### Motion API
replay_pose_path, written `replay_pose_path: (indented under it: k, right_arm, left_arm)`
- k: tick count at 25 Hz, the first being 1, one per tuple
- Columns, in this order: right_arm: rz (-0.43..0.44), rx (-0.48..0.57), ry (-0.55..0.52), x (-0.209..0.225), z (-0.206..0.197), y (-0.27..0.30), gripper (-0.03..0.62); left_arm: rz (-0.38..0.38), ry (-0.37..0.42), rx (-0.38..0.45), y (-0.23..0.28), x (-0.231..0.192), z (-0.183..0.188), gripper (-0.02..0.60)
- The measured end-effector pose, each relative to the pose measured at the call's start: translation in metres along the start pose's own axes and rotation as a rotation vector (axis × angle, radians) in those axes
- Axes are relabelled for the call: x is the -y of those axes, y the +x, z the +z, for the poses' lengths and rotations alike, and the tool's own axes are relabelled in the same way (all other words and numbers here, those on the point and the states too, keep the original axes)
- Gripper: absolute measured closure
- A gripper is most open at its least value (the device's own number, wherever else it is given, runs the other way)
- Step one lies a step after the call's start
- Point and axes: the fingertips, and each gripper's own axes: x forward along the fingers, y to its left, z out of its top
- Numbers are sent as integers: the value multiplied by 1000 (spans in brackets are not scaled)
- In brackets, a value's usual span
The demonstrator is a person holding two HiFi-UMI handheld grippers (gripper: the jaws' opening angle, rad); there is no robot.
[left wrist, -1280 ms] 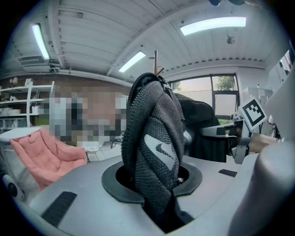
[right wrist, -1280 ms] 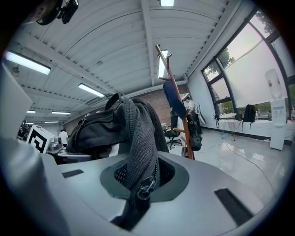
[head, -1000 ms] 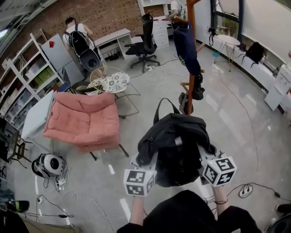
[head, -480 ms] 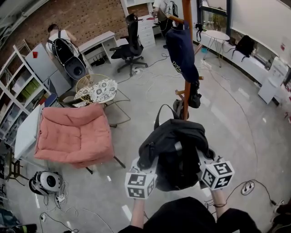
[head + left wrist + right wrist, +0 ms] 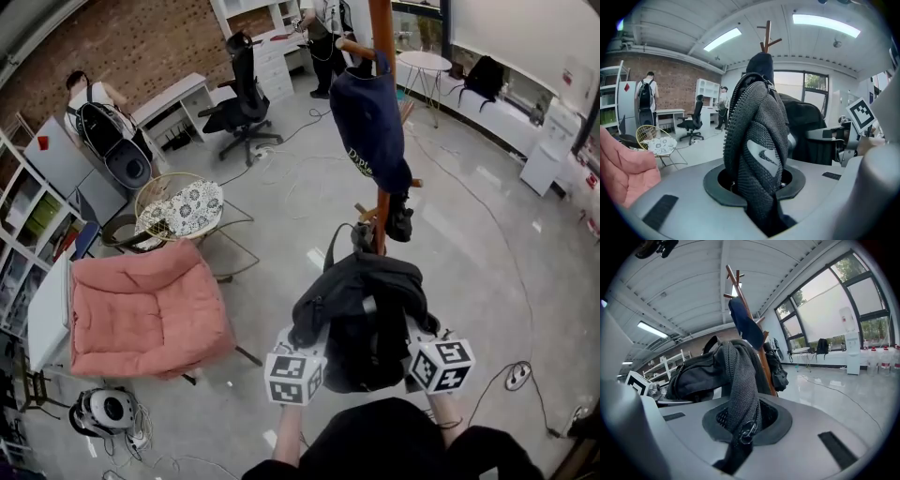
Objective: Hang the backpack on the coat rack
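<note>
A black backpack (image 5: 366,319) hangs in front of me, carried between both grippers. My left gripper (image 5: 317,345) is shut on a padded mesh shoulder strap (image 5: 759,150) that fills its jaws. My right gripper (image 5: 412,345) is shut on a thinner mesh strap with a metal ring (image 5: 743,427). Both sets of fingertips are hidden under the bag in the head view. The wooden coat rack (image 5: 382,37) stands just beyond the backpack. It carries a navy garment (image 5: 370,122) and a small black bag (image 5: 400,220). Its top pegs (image 5: 767,35) show above the bag, as does the coat rack (image 5: 738,282) in the right gripper view.
A pink armchair (image 5: 145,314) and a round wicker table (image 5: 178,206) stand to the left. Further back are an office chair (image 5: 239,103), desks and a person with a backpack (image 5: 94,103). Cables and a power strip (image 5: 517,375) lie on the floor at the right.
Both grippers and the backpack have moved forward toward the coat rack. Its pole now stands close behind the bag. The grips on the straps look the same.
</note>
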Motion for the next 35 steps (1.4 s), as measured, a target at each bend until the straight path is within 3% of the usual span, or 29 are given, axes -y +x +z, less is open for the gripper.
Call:
replay_pose_path:
  k: [18,35]
  right_arm:
    - [-114,-25,61,36,-7,64,565]
    - [-233,-52,125,77,-51,103,565]
  left_arm:
    - [-120,-4,-123,92,-38,1,457]
    - [-241,57,-230,168,-47,-36,457]
